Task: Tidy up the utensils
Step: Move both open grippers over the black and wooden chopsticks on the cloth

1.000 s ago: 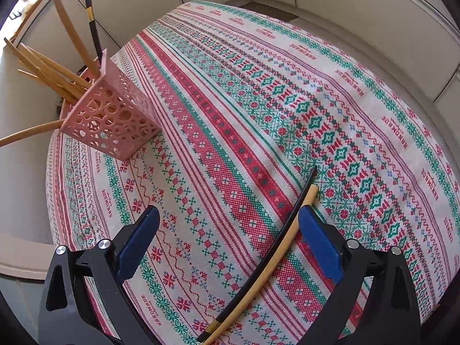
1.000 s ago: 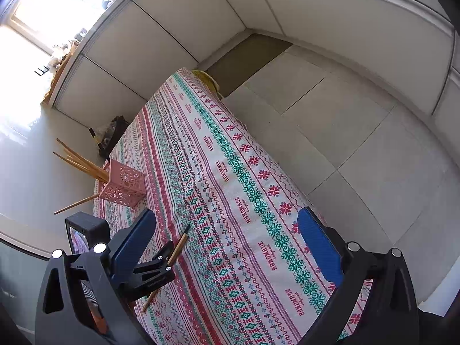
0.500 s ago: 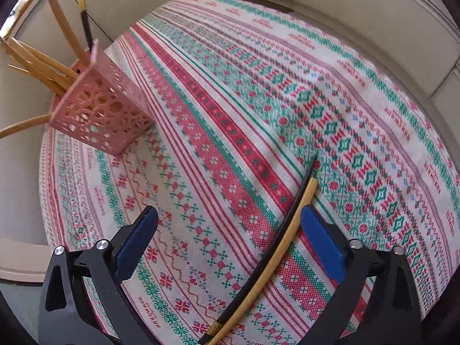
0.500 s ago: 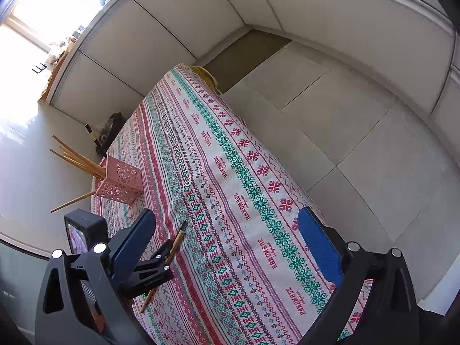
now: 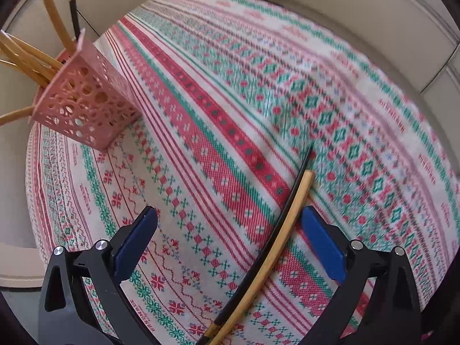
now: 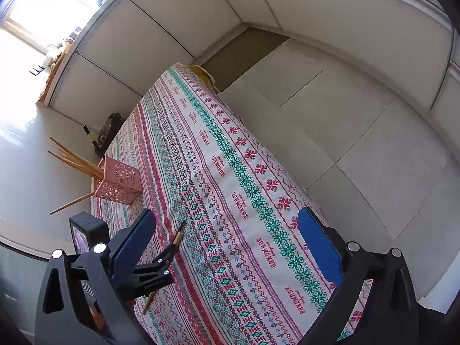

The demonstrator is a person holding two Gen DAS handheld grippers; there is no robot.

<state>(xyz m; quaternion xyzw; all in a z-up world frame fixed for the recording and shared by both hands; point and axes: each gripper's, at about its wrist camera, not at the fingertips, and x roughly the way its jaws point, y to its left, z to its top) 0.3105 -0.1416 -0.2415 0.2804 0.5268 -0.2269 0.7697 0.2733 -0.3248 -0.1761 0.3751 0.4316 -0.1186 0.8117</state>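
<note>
The two loose chopsticks, a thin black chopstick (image 5: 276,230) and a round wooden chopstick (image 5: 283,235), lie side by side on the woven cloth (image 5: 230,115), well apart from the pink holder (image 5: 83,109), which has walls full of holes. Your left gripper (image 5: 227,244) is wide open around them and holds nothing; the right gripper (image 6: 230,244) is open and empty too. Be careful: both sticks are smooth and slim, so one may roll away when you close.
</note>
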